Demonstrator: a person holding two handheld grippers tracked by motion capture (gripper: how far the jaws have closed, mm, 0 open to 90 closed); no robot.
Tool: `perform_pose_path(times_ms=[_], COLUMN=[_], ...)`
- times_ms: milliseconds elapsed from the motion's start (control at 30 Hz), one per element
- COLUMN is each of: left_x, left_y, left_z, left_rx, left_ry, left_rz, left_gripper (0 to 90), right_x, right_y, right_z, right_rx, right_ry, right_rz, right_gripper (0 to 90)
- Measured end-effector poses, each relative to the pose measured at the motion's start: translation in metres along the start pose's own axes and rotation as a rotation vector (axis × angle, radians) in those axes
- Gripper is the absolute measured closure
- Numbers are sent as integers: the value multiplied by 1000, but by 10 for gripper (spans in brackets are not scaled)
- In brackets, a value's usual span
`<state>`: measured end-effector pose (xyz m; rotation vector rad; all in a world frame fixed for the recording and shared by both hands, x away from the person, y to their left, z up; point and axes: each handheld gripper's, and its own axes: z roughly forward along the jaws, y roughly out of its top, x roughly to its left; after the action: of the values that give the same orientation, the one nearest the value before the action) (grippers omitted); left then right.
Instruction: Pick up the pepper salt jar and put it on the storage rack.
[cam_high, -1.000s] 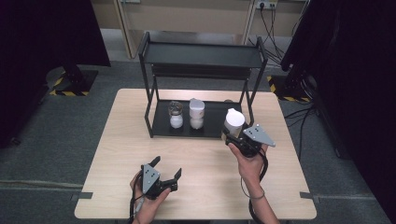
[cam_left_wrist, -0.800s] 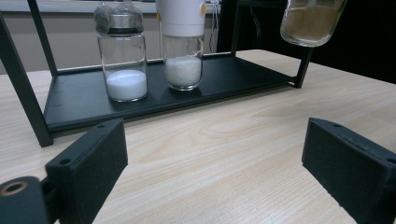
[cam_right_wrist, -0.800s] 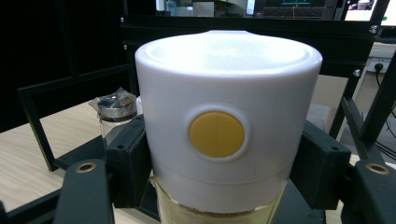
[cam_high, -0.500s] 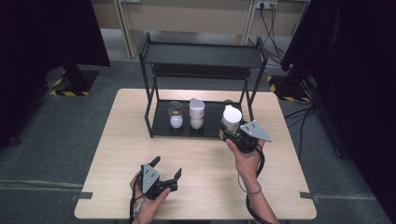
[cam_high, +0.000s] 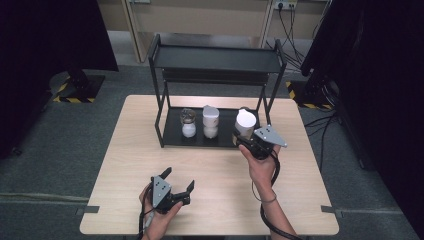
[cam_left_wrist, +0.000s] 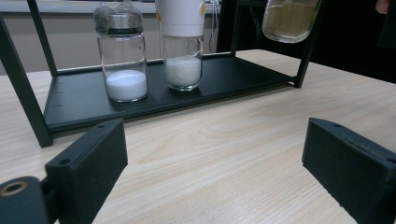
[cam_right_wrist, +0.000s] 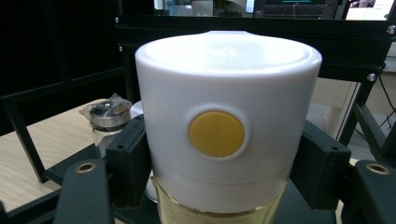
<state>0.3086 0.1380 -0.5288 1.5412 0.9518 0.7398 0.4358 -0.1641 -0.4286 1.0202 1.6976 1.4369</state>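
Jar (cam_right_wrist: 227, 126), white-capped with yellowish contents, was pinched in the right gripper (cam_high: 248, 141) just above the rack (cam_high: 171, 136) shelf's right end, beside two standing jars; a knock against the rack's post risked tipping it; left gripper (cam_high: 179, 189) rested spread.

- On the wooden table (cam_high: 215, 165) we see a black two-tier rack (cam_high: 215, 60).
- On its bottom shelf (cam_left_wrist: 140, 100) we find a foil-capped glass jar (cam_left_wrist: 122, 58) of white powder.
- Just beside it we note a white-lidded jar (cam_left_wrist: 183, 46) of white grains.
- We see grey floor (cam_high: 60, 150) around the table.
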Motion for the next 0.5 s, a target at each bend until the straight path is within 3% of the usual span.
perform_pose_path(times_ms=[500], left_x=[0], left_y=[0], left_z=[0], left_rx=[-2], left_ry=[0], left_rz=[4], left_gripper=[62], right_x=[0], right_y=[0], right_z=[16], right_rx=[12], right_ry=[-9], right_rz=[9], right_gripper=[310])
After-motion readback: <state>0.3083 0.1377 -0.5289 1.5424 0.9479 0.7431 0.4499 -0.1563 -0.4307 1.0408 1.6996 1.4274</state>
